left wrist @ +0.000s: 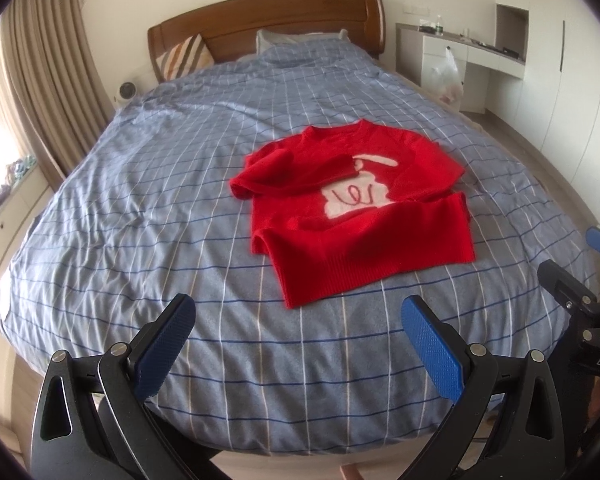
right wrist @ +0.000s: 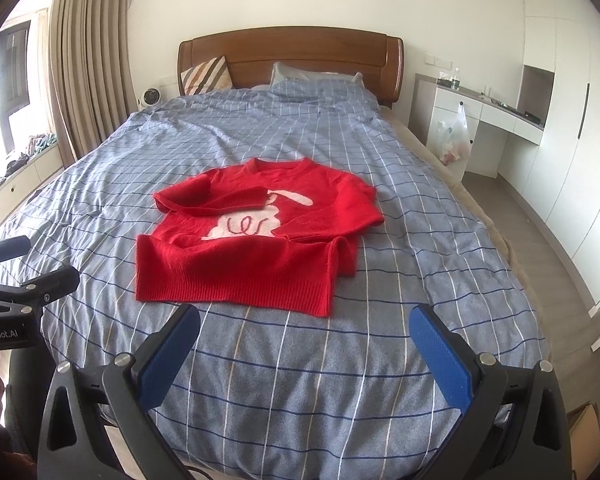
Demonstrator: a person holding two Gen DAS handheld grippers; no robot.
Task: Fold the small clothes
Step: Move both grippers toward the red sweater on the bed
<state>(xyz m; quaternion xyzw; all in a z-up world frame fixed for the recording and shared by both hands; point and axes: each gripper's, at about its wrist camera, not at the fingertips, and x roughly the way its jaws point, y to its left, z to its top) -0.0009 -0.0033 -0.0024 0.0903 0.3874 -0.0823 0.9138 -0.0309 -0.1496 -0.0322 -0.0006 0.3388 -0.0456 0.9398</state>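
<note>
Both grippers hang with jaws spread wide and nothing between the blue pads: the left gripper point(left wrist: 298, 326) and the right gripper point(right wrist: 304, 334) each hover over the near end of the checked blue duvet point(right wrist: 260, 380), apart from the cloth. In the left wrist view the right gripper shows at 3 o'clock; in the right wrist view the left one shows at 9 o'clock. Toward 12 o'clock of the jaws lies the red sweater point(right wrist: 236, 268), flat on the duvet, hem nearest, both sleeves folded across its white rabbit motif point(right wrist: 244, 224). Farther at 12 o'clock stand a pillow point(right wrist: 296, 74) and the wooden headboard point(right wrist: 292, 52).
</note>
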